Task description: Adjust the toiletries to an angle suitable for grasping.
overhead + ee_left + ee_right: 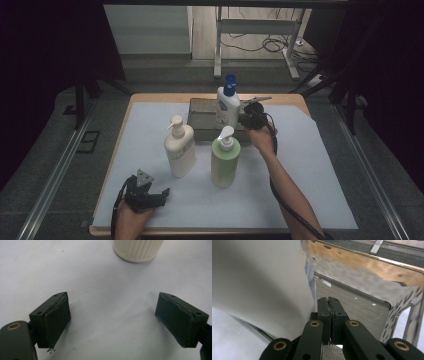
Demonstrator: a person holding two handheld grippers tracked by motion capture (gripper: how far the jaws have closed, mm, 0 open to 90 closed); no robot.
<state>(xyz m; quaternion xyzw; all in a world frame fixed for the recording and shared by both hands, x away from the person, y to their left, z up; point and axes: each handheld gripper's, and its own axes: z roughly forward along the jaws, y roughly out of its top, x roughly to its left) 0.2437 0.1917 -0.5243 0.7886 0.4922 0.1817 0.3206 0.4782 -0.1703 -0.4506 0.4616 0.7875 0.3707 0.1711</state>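
Three bottles stand on the table. A white bottle with a blue cap (227, 106) stands in a shiny metal tray (201, 131) at the back. In front of it are a cream pump bottle (180, 149) and a green pump bottle (225, 162). My right gripper (246, 114) is over the tray, just right of the white bottle (262, 282). Its jaws (331, 303) are shut against each other with nothing between them, and the bottle lies beside them. My left gripper (161, 194) rests near the front left, open (112, 315), facing the cream bottle's base (137, 250).
A pale sheet (310, 165) covers the wooden tabletop. The tray's mirrored walls (367, 267) rise close ahead of the right jaws. Beyond the table's back edge are desk legs (217, 50) and cables on the floor. Dark curtains flank both sides.
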